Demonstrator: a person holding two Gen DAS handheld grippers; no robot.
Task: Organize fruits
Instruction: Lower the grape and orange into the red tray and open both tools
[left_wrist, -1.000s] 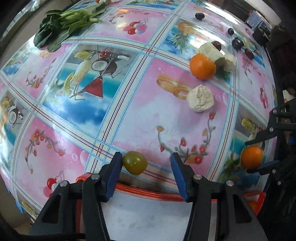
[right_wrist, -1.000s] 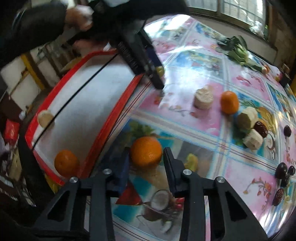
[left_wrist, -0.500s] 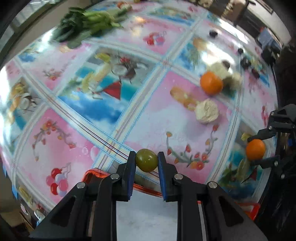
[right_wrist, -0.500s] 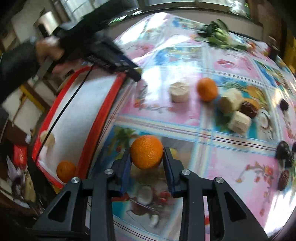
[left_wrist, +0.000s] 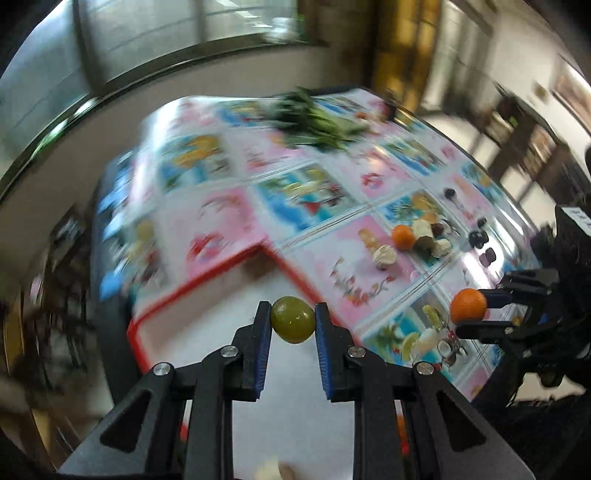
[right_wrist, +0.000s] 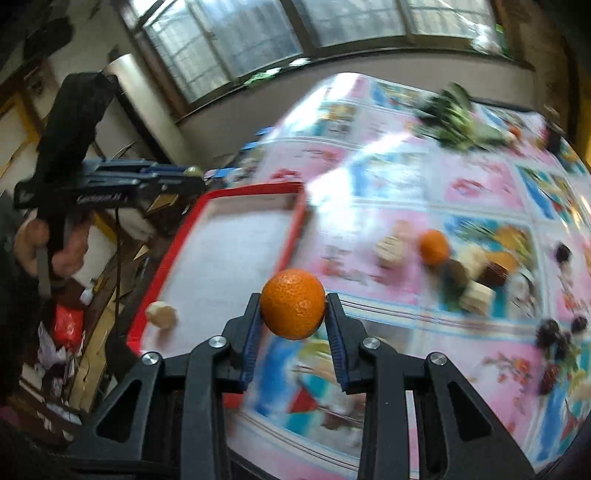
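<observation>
My left gripper (left_wrist: 292, 322) is shut on a small green fruit (left_wrist: 292, 319) and holds it in the air above the red-rimmed white tray (left_wrist: 207, 325). My right gripper (right_wrist: 293, 310) is shut on an orange (right_wrist: 293, 303), lifted over the tablecloth just right of the tray (right_wrist: 225, 254). The left wrist view shows that same orange (left_wrist: 468, 305) at the right, between the right gripper's fingers. A pale round fruit (right_wrist: 161, 314) lies in the tray near its left rim. On the cloth lie a second orange (right_wrist: 434, 246) and pale chunks (right_wrist: 390, 248).
Dark fruits (right_wrist: 554, 334) sit at the table's right side and leafy greens (right_wrist: 456, 114) at the far end. The flowered tablecloth (right_wrist: 476, 192) covers the table. A hand (right_wrist: 55, 243) grips the left tool at the left. A window (right_wrist: 280, 33) and clutter lie beyond the table.
My left gripper closed on the green fruit and lifted it from the cloth over the tray. My right gripper rose with the orange and swung toward the tray.
</observation>
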